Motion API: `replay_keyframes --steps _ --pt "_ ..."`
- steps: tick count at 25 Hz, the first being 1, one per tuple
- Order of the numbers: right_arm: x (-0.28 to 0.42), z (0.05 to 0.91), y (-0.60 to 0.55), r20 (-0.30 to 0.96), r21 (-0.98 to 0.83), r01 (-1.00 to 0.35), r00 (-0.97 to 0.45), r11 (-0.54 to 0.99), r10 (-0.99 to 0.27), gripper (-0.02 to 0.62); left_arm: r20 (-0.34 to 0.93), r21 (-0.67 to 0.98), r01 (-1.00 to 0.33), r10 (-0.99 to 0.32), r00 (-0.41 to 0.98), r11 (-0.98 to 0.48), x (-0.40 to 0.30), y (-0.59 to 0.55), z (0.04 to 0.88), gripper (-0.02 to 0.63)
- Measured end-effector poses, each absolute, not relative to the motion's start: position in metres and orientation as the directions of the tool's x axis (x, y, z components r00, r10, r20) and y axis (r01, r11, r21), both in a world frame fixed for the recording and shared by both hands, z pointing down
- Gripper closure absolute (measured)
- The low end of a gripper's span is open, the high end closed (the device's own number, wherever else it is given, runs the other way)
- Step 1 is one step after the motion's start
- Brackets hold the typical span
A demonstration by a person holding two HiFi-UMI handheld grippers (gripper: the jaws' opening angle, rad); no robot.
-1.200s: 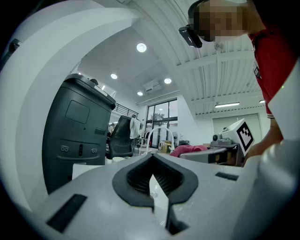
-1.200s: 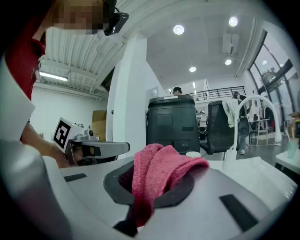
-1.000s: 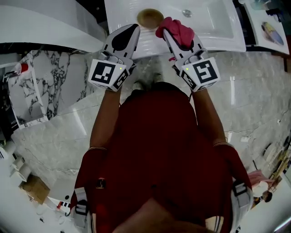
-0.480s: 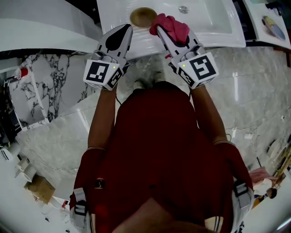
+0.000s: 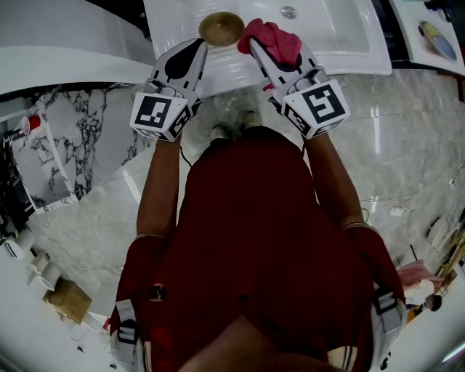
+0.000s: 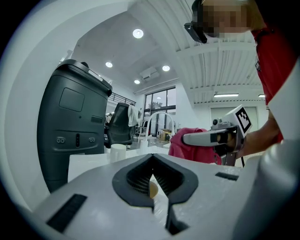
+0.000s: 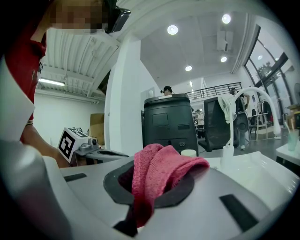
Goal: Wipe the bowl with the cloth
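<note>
The person stands over a white sink (image 5: 341, 43), both forearms stretched towards its near edge, a gripper in each hand. The left gripper (image 5: 200, 45) points into the basin with its jaws drawn together on nothing. Its own view shows only a sliver of tan bowl through the dark opening between the pads, beyond the jaws rather than in them. The right gripper (image 5: 258, 49) is clenched on a pink-red knitted cloth (image 5: 275, 40), which bunches up out of the jaws and droops over one side.

The bowl (image 5: 221, 27), small, round and tan-brown, sits upright in the basin between the two gripper tips. It lies just beside the left tip and close to the cloth, though I cannot tell whether either touches it. The drain (image 5: 288, 11) lies further back, apart from all of this.

Wiping has not visibly begun, and the cloth is not yet in the bowl.

The main risk, as I judge it, is that nothing holds the bowl. With the left jaws together and beside the rim, a push from the cloth could slide or tip the bowl across the smooth basin instead of wiping it. The cloth is also pinched by one fold only, so a hard drag against the bowl could pull it out of the jaws.
</note>
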State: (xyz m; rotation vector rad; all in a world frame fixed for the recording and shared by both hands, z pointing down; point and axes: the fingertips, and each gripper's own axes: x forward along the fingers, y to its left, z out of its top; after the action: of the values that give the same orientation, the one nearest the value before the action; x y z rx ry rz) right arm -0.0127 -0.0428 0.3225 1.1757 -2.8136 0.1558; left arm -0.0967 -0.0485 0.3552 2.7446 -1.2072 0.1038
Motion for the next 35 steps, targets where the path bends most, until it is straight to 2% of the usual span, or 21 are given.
replay_keyframes --steps 6,22,26,30,35 --pt "-0.006 0.332 -0.05 0.137 -0.066 -0.711 -0.702 0.7 -0.699 0.566 0.178 0.061 -0.725 -0.707 0.684 -0.686 -0.087 -0.056 0.37 0.598" --pt "0.003 0.348 -0.066 0.166 -0.089 -0.682 -0.729 0.726 -0.664 0.566 0.453 -0.179 -0.581 -0.591 0.668 -0.794 -0.05 -0.067 0.424 0.597" --pt "0.009 0.353 -0.07 0.166 -0.096 -0.667 -0.742 0.739 -0.649 0.566 0.494 -0.184 -0.571 -0.577 0.65 -0.8 -0.044 -0.07 0.437 0.594" --pt "0.02 0.354 -0.071 0.165 -0.102 -0.647 -0.76 0.755 -0.629 0.566 0.543 -0.199 -0.553 -0.561 0.625 -0.809 -0.035 -0.07 0.452 0.56" --pt "0.025 0.357 -0.073 0.166 -0.106 -0.618 -0.783 0.779 -0.599 0.566 0.622 -0.261 -0.484 -0.529 0.578 -0.835 -0.027 -0.067 0.471 0.548"
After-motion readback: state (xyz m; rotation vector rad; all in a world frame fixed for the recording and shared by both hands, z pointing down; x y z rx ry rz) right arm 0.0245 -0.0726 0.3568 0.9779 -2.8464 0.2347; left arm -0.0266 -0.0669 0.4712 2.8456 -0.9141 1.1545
